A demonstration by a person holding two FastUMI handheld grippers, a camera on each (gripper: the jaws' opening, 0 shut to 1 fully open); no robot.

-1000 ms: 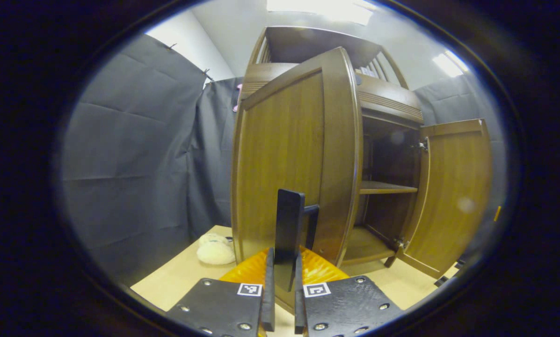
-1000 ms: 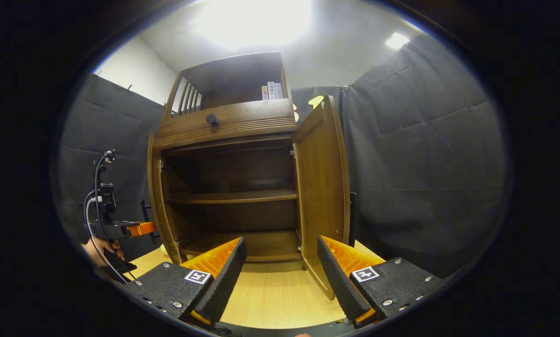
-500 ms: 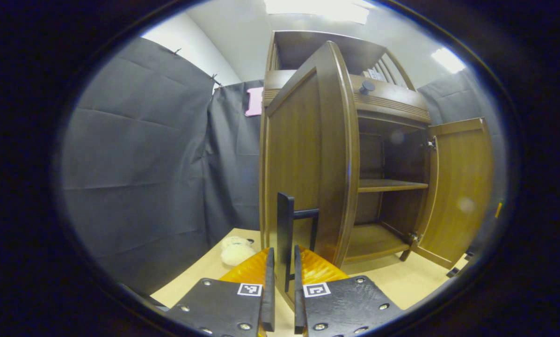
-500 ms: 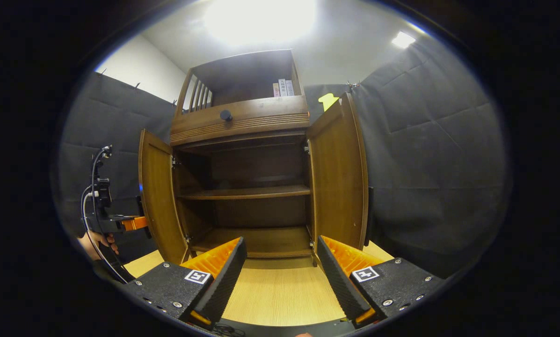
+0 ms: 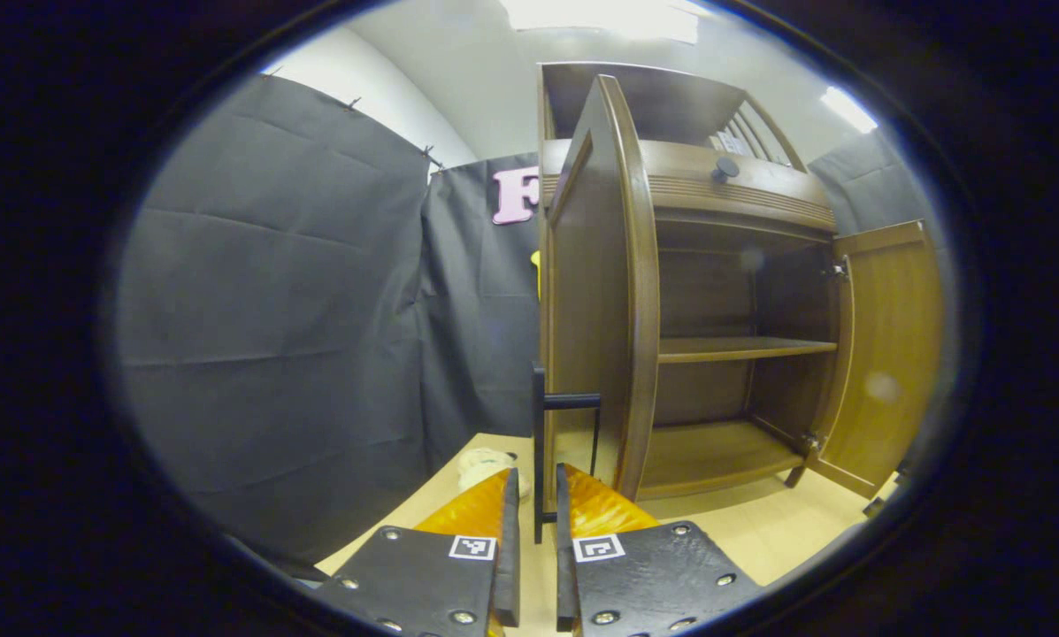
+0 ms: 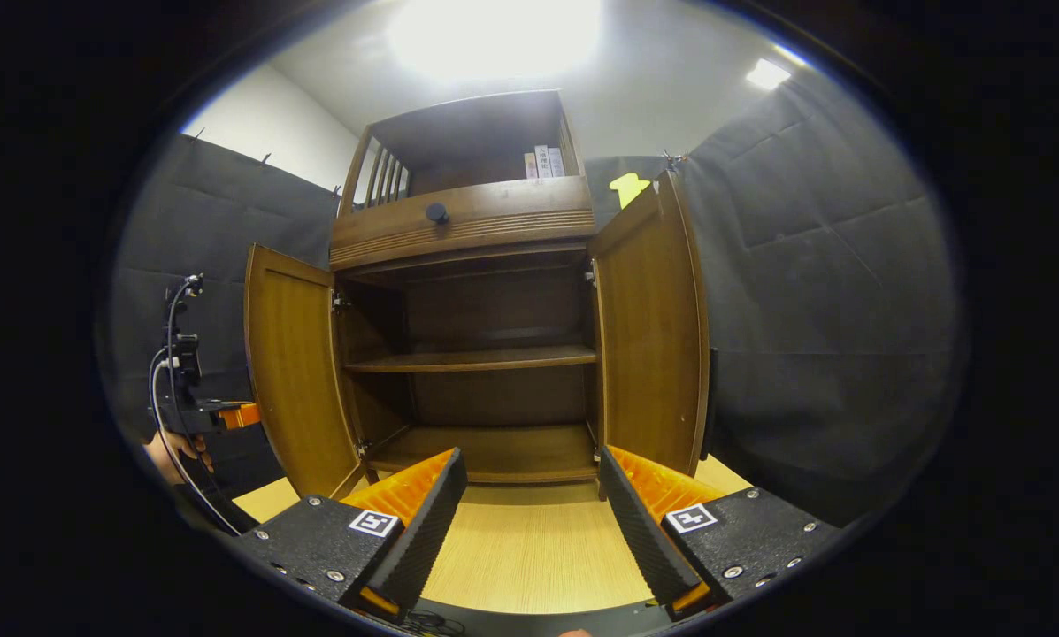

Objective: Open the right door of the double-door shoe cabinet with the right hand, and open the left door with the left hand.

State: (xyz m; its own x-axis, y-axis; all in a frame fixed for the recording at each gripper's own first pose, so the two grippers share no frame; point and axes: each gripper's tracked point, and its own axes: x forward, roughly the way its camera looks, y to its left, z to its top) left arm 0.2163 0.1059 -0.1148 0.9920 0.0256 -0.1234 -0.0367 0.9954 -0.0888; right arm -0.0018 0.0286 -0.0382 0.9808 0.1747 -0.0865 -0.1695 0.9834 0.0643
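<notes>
The wooden shoe cabinet (image 6: 467, 221) stands with both doors swung out. In the left gripper view the left door (image 5: 595, 292) is nearly edge-on, and its thin black bar handle (image 5: 540, 425) runs down between the fingers of my left gripper (image 5: 536, 478), which is shut on it. The right door (image 5: 887, 354) hangs open at the far right. In the right gripper view my right gripper (image 6: 531, 460) is open and holds nothing, low in front of the cabinet. There the right door (image 6: 653, 327) is just beyond its right finger. The left door (image 6: 295, 372) has the left gripper (image 6: 228, 414) and a hand (image 6: 171, 447) beside it.
Inside are two bare shelves (image 6: 476, 358). A drawer with a round knob (image 6: 437, 212) and an upper shelf with books (image 6: 542, 162) sit above. A white fluffy thing (image 5: 485, 464) lies on the light wood floor (image 6: 520, 548) left of the cabinet. Black cloth walls stand close on both sides.
The left door has swung further outward with my left gripper on its handle. The right door has also opened a little wider. The right gripper stays open.
</notes>
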